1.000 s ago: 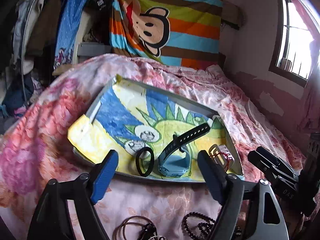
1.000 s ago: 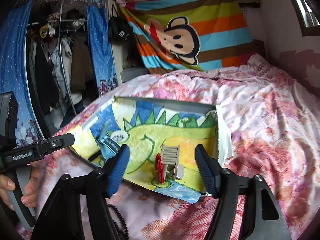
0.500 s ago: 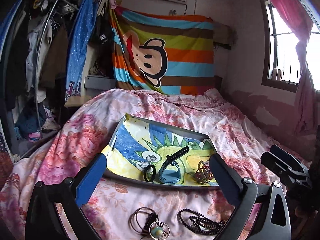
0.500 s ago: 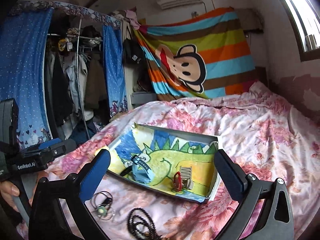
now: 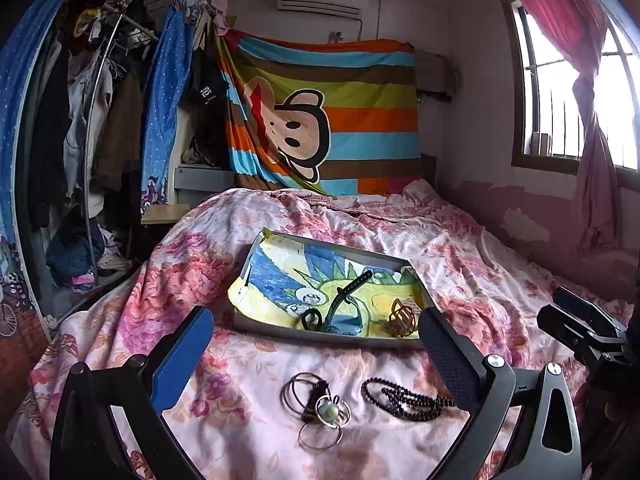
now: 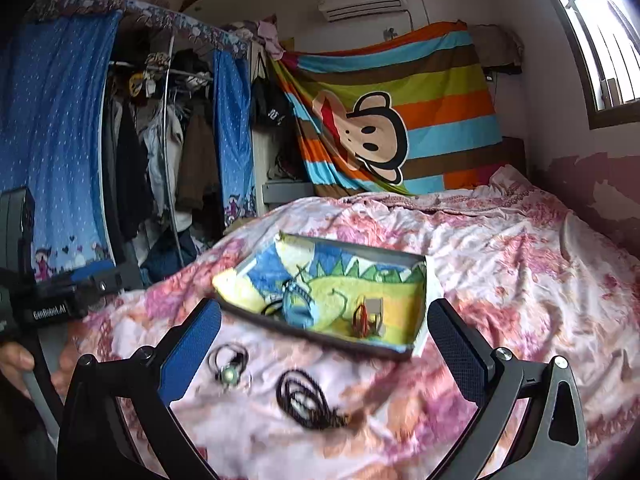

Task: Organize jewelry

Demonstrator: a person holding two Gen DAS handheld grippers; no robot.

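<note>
A bed covered in a pink floral quilt [image 5: 460, 248] fills both views, with a shallow grey tray [image 5: 320, 338] resting near its foot end. The tray is lined with a child's crayon drawing of a green dinosaur.

Several things are hard to read. The right wrist view is blurred, so the beaded string [image 6: 308, 400] on the quilt shows only as a dark tangle, and the red item [image 6: 362, 318] beside a small pale piece in the tray's near right corner cannot be identified. In the left wrist view a gold-coloured wire bangle [image 5: 402, 318] sits in that corner, next to a blue-grey watch [image 5: 346, 312] whose dark strap sticks upward, and a black ring [image 5: 311, 319] to its left. Both grippers are cut off by the lower frame edge.

On the quilt in front of the tray's near edge lie thin wire bangles with a pale bead [image 5: 318, 410] and the dark beaded string [image 5: 404, 398], just apart from each other.

The left gripper [image 5: 316, 360] and right gripper [image 6: 324, 348] each hover above this loose jewelry, angled slightly downward. The jaws of both have just been opening and now stand spread wide with nothing between them. A hand [image 6: 16, 360] grips the left tool's handle at the right wrist view's left edge.
</note>
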